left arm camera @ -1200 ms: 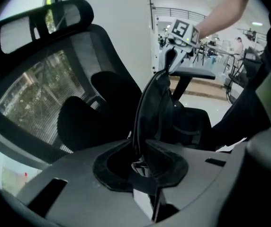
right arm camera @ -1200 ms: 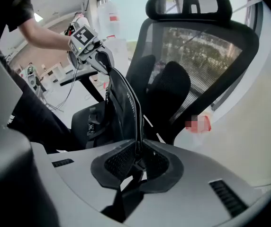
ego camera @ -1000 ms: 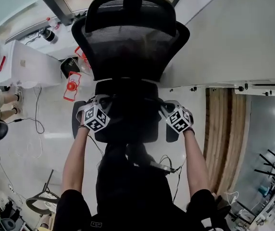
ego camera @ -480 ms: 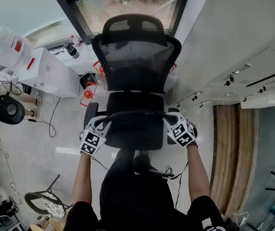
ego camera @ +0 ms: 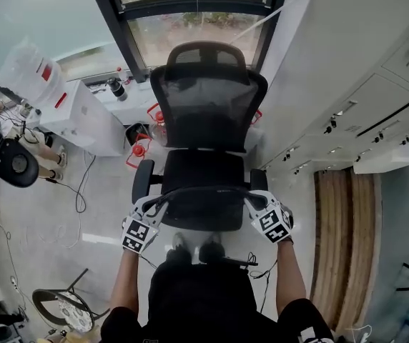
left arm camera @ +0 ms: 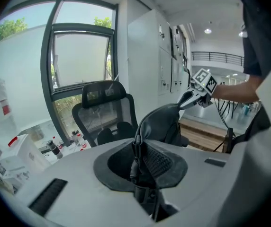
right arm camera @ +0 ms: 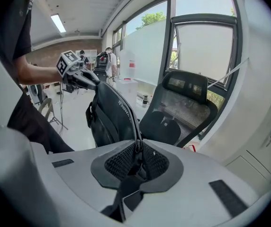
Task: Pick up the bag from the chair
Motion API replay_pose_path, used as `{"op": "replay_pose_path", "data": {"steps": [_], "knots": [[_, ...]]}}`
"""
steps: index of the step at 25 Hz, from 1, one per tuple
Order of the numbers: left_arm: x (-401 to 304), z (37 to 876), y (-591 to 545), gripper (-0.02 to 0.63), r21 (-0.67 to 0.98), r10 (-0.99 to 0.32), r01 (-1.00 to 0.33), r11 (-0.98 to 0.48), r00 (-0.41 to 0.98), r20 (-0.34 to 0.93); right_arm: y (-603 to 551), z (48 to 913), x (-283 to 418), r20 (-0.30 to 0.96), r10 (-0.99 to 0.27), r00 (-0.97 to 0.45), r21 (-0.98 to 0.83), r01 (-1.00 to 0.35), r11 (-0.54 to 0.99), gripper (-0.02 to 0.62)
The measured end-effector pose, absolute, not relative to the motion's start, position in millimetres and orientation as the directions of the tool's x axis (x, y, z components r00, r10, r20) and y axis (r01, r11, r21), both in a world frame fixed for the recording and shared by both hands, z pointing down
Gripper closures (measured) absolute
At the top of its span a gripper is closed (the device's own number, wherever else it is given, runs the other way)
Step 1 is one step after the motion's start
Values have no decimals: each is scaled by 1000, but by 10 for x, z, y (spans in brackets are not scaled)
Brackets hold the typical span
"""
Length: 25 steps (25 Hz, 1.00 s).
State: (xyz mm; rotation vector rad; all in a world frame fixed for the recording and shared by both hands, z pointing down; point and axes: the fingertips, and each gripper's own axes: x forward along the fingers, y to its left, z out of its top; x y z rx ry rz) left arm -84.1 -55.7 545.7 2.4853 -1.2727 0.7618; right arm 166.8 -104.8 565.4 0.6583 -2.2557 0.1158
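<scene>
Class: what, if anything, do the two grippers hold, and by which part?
Both hold one black fabric bag: the left gripper pinches one end of its top edge, the right gripper the other end.

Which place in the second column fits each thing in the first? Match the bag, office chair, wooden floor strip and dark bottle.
Things:
1. bag
2. office chair
3. wooden floor strip
4. dark bottle

Places:
A. on the white ledge, left of the chair in the head view
B. held up between the left gripper and the right gripper
C. in front of the window
D. along the right side of the head view

Pairs: 1-B; 2-C; 3-D; 4-A
</scene>
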Motion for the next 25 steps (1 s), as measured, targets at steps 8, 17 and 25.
{"op": "replay_pose_path", "data": {"steps": [8,17,25], "knots": [[-1046,5278,-266,555,26,-701,-813,-582,517,490,-629,5414,1489,685,-476,-552,133,-548,826,558],[-1203,5252,-90,557,32,-685,-786,-617,557,469,-351,5323,1345,694,-503,-516,123,-603,788,557],[-1269,5342,-12,557,47,-665,-774,-631,571,482,-230,5463,1298,712,-494,-500,107,-618,779,557]]}}
